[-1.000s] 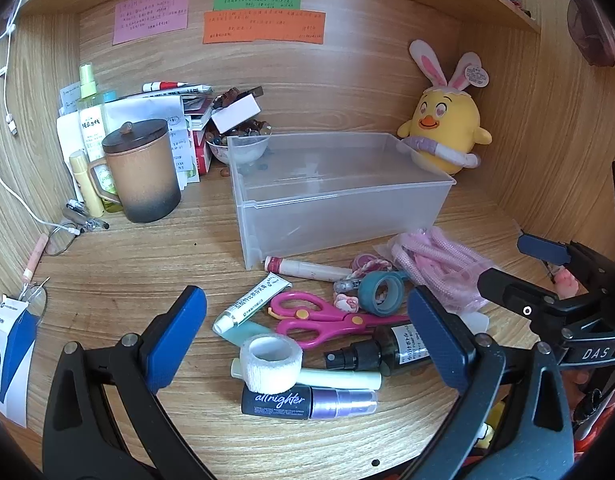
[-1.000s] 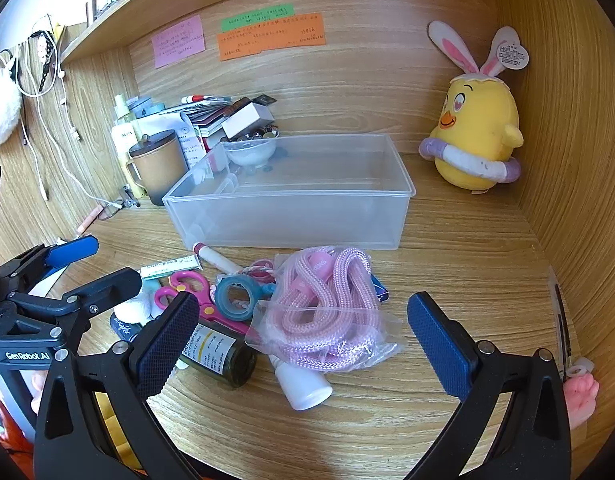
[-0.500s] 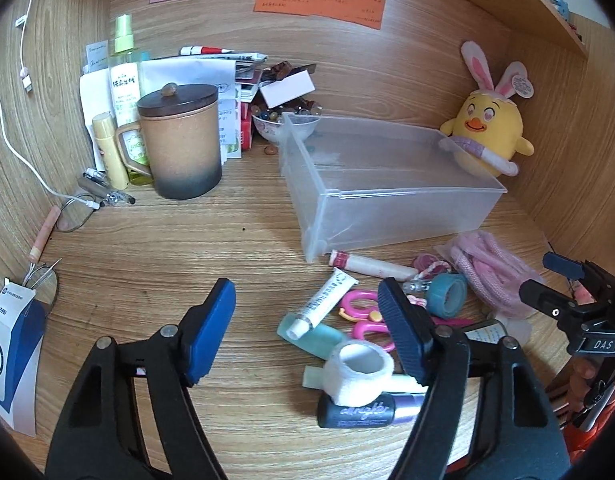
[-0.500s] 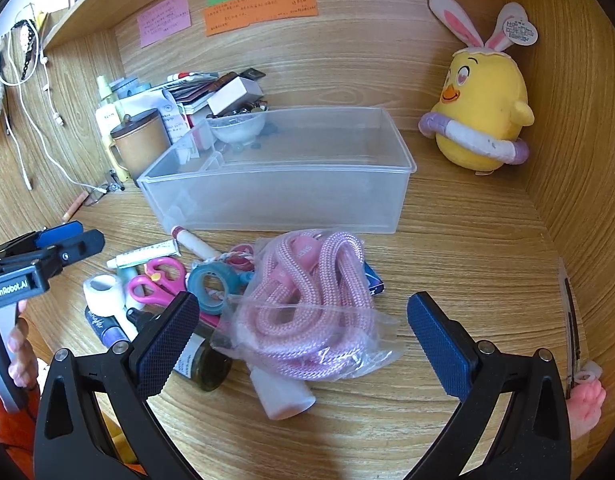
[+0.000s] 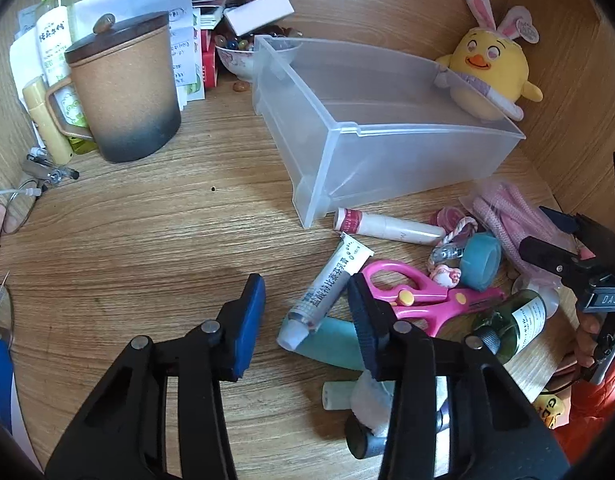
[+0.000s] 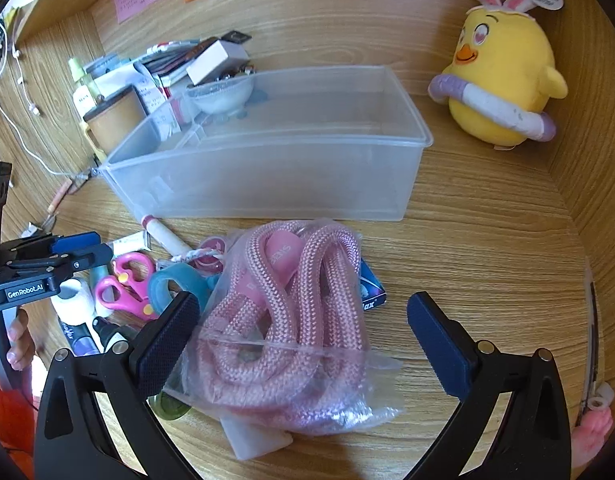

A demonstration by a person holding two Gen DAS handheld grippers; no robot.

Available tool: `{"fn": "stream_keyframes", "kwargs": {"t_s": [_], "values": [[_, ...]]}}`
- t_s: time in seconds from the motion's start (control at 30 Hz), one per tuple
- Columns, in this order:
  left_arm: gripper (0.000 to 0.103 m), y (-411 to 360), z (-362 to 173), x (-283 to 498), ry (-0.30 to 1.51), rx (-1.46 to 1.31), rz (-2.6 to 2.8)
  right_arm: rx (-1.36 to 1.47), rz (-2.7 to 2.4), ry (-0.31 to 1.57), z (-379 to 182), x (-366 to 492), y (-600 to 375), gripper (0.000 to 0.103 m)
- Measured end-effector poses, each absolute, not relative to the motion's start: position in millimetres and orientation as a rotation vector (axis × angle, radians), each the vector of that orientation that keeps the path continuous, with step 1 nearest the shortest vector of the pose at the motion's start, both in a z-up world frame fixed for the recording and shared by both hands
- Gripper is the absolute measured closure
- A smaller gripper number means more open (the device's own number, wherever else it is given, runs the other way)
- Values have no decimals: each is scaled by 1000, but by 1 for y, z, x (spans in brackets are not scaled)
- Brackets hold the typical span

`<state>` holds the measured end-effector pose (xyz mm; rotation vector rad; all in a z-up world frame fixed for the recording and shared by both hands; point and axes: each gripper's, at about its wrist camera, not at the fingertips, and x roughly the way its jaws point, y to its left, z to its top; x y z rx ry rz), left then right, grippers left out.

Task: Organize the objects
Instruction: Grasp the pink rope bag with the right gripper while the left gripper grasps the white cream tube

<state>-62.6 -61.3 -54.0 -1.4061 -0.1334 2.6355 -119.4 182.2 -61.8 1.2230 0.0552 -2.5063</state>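
A clear plastic bin stands empty on the wooden desk. In front of it lies a pile of small items: a white ointment tube, pink scissors, a teal tape roll, a white-and-red tube, a green bottle. My left gripper is open, low over the desk, its jaws either side of the ointment tube's lower end. My right gripper is open wide around a bagged pink rope, not touching it.
A lidded brown mug, bottles and papers stand at the back left. A yellow chick plush sits in the back right corner. A bowl of beads is behind the bin. Wooden walls close in the back and right.
My left gripper moved forward and down toward the ointment tube and its jaws narrowed. My right gripper moved forward and down over the bagged rope, still wide open.
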Motion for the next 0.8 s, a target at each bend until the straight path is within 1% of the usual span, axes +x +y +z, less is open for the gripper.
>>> {"fn": "stream_keyframes", "kwargs": {"t_s": [0.07, 0.13, 0.17, 0.23, 0.27, 0.3, 0.33, 0.37, 0.43, 0.5, 0.67, 0.8], "values": [[65, -61, -56, -65, -124, -1417, 2609, 1251, -2490, 45, -66, -124, 181, 2], [65, -63, -56, -67, -121, -1414, 2598, 1277, -2461, 20, -70, -129, 181, 8], [65, -63, -56, -67, -120, -1413, 2594, 1286, -2450, 14, -71, -131, 180, 9], [65, -64, -56, -67, -121, -1408, 2593, 1296, -2437, 7, -74, -132, 180, 18], [67, -65, -56, -67, -119, -1402, 2592, 1300, -2431, 7, -76, -133, 179, 21], [70, -65, -56, -67, -119, -1397, 2589, 1305, -2422, 7, -77, -134, 179, 28], [82, -65, -56, -66, -119, -1393, 2581, 1304, -2419, 8, -77, -134, 179, 30], [85, -65, -56, -67, -118, -1396, 2569, 1298, -2423, 10, -76, -133, 179, 31], [86, -64, -55, -66, -122, -1383, 2567, 1291, -2429, 12, -75, -131, 180, 37], [87, -63, -53, -63, -105, -1367, 2578, 1284, -2436, 12, -75, -130, 182, 39], [88, -60, -41, -54, -68, -1320, 2639, 1257, -2470, 25, -70, -125, 187, 41], [88, -68, -29, -47, -97, -1286, 2678, 1212, -2509, 31, -60, -118, 194, 43]]}}
